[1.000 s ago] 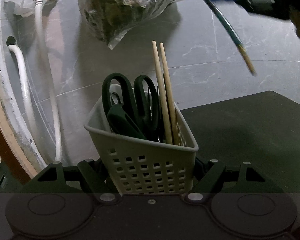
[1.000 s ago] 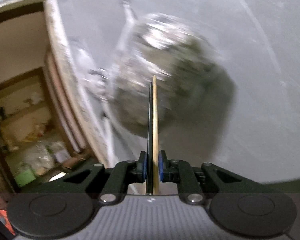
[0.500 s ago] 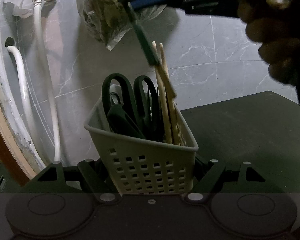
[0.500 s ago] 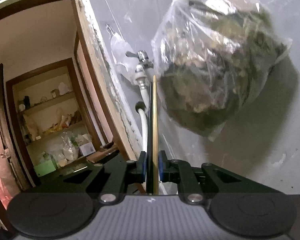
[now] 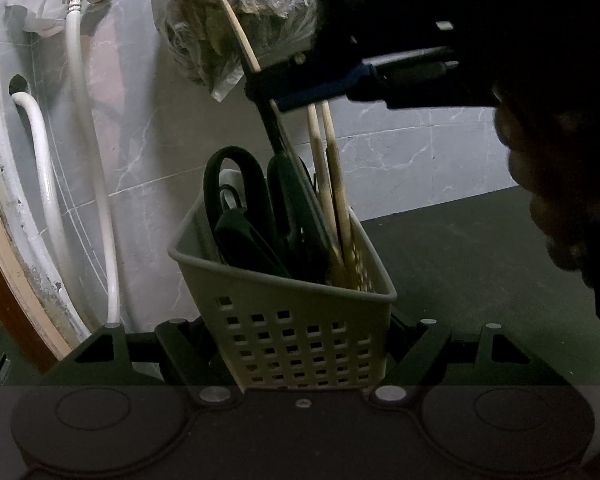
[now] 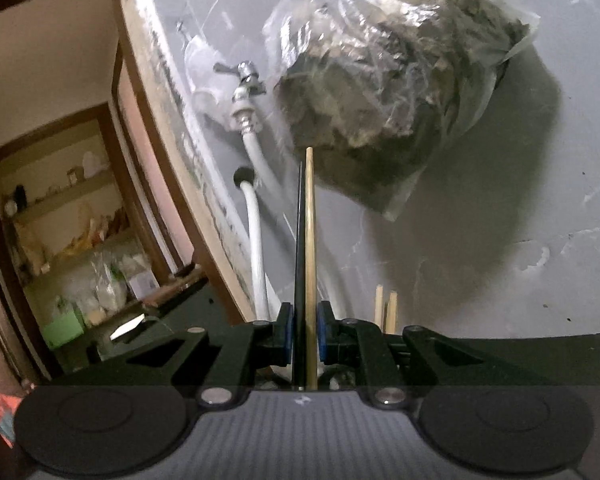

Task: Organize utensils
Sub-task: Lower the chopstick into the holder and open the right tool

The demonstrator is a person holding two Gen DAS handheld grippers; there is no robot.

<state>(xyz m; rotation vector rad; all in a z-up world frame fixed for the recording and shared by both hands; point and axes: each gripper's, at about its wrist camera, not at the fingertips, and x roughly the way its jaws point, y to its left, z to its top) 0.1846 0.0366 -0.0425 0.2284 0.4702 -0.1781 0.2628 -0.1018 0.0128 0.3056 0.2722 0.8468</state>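
Chopsticks (image 6: 306, 248) pinched between our right gripper (image 6: 303, 334) jaws above the basket (image 5: 300, 320), our left gripper (image 5: 296, 344) jaws clamped on that basket.

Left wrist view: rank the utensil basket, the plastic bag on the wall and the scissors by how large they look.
1. utensil basket, though it sits nearest the camera
2. plastic bag, partly cut off at the top
3. scissors, only the handles show
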